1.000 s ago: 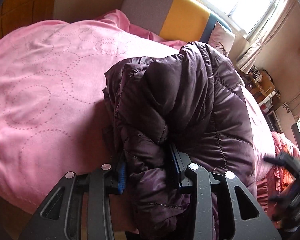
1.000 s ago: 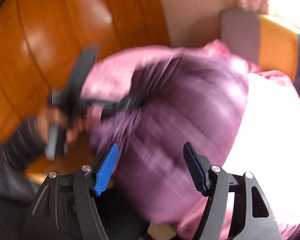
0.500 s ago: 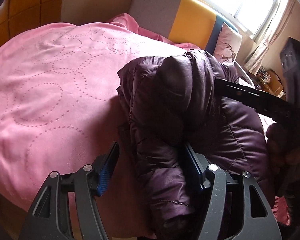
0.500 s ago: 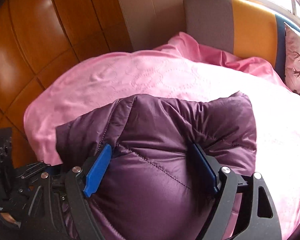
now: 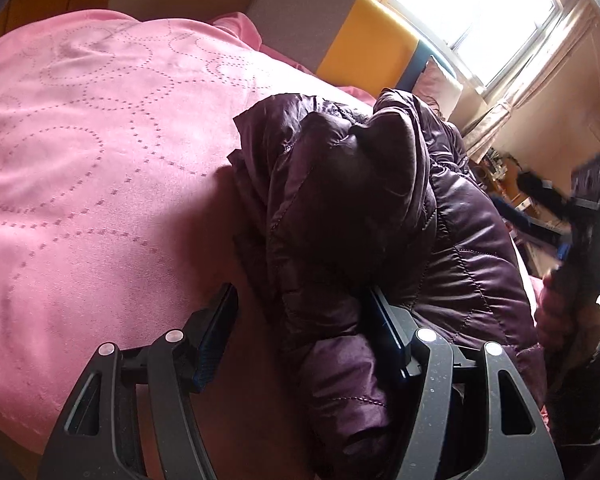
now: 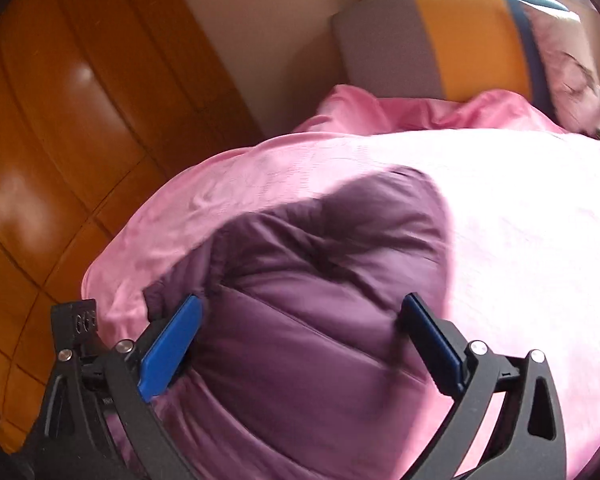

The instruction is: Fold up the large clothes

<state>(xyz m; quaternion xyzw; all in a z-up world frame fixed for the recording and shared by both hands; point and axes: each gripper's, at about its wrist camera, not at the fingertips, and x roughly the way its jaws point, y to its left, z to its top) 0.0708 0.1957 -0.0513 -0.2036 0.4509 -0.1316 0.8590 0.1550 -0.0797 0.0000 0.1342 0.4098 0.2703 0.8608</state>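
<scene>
A dark purple quilted jacket [image 5: 380,208] lies bunched in a heap on the pink bedspread [image 5: 100,152]. My left gripper [image 5: 300,328] is open at the heap's near end. A padded fold rests against its right finger, and a clear gap separates the fold from its left finger. In the right wrist view the jacket [image 6: 320,320] bulges up between the wide jaws of my right gripper [image 6: 302,344]. These jaws are opening and the blue pads stand at the bulge's sides without squeezing it. The right gripper [image 5: 592,200] also shows blurred at the right edge, held by a hand [image 5: 560,300].
A grey and yellow headboard [image 5: 340,28] stands behind the bed, with a pillow [image 6: 568,76] beside it. A glossy wooden wardrobe [image 6: 60,140] runs along the left side. A bright window [image 5: 500,12] and cluttered furniture [image 5: 512,184] lie to the far right.
My left gripper was shut on a jacket fold and has since opened off it. The right jaws have spread wider around the bulge. The right gripper has swung away to the right of the heap.
</scene>
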